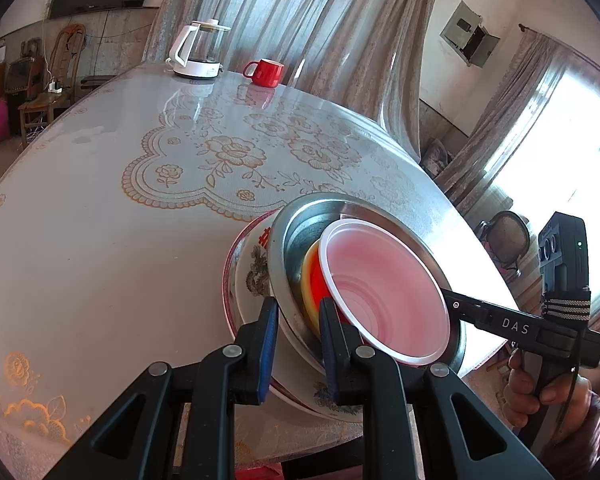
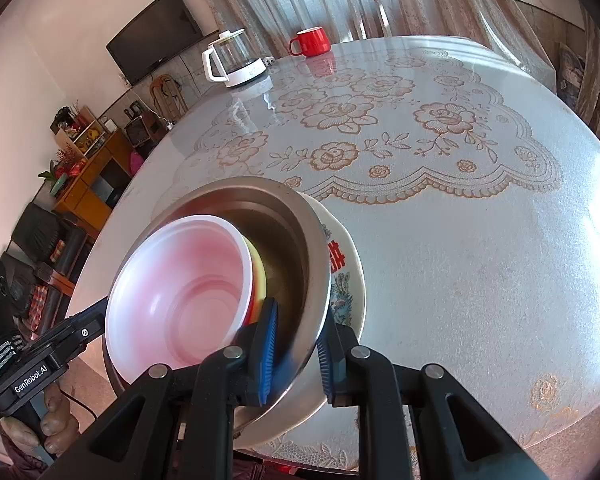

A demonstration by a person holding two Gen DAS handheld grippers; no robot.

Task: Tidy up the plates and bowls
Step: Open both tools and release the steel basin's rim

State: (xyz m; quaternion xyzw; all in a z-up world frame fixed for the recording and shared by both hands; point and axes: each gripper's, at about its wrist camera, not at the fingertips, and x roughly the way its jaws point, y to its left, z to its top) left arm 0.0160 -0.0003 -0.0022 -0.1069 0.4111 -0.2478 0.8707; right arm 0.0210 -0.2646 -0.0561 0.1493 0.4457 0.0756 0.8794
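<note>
A nested bowl stack sits tilted at the table's near edge. Outermost is a floral ceramic bowl (image 1: 252, 264) (image 2: 346, 280). Inside it lie a steel bowl (image 1: 300, 224) (image 2: 276, 216), a yellow-and-red bowl (image 1: 312, 276) (image 2: 258, 268) and, innermost, a white plastic bowl (image 1: 380, 280) (image 2: 180, 280) with a pink inside. My left gripper (image 1: 299, 338) (image 2: 96, 314) is shut on the stack's rim, one blue pad outside the ceramic wall and one inside the steel bowl. On the opposite side my right gripper (image 2: 296, 354) (image 1: 454, 304) is shut on the rim too.
The table (image 1: 100, 240) (image 2: 480, 260) wears a lace-print cloth. A white kettle (image 1: 198, 52) (image 2: 236, 60) and a red mug (image 1: 266, 72) (image 2: 312, 42) stand at its far edge. Curtains hang behind, and a wooden chair (image 1: 56, 80) stands far left.
</note>
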